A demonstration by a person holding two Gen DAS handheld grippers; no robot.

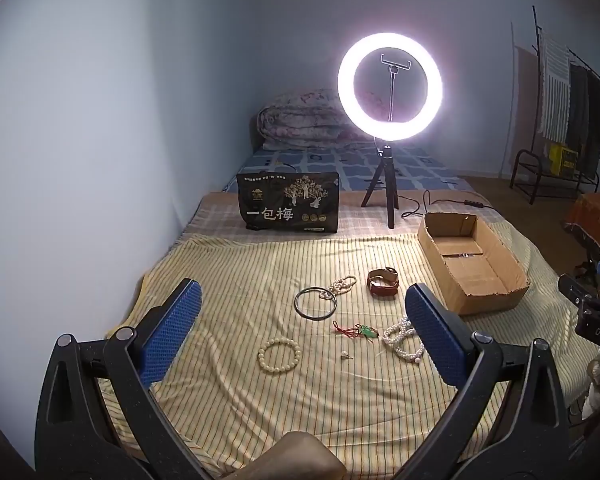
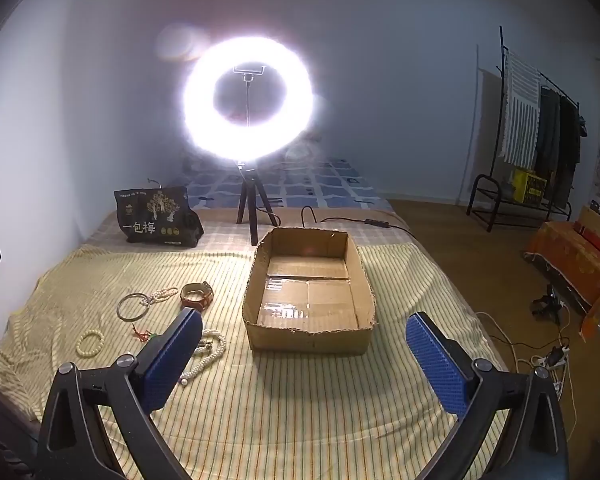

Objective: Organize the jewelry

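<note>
Left gripper (image 1: 300, 320): jaws wide open, holding nothing, up above the striped sheet (image 1: 260, 408).
Right gripper (image 2: 304, 344): jaws wide open too, holding nothing, aimed at the cardboard box (image 2: 312, 338).
Between left jaws: cream bead bracelet (image 1: 280, 356) at 7 o'clock of the middle, red cord charm (image 1: 354, 330) at 3 o'clock, tiny stud (image 1: 345, 356) just below it.
Farther out: dark bangle (image 1: 315, 304) at 12 o'clock, small pearl strand (image 1: 342, 286) touching its far edge, brown watch (image 1: 383, 282) at 1 o'clock.
By right finger: long pearl necklace (image 1: 398, 338), partly hidden.
Box: empty, at 2 o'clock of the jewelry, well apart.
Behind: ring light (image 1: 390, 94), dark snack bag (image 1: 288, 204).
Best next step, likely: come down over one piece only, bracelet first, pinch across the beads, not the sheet, then carry to box.
</note>
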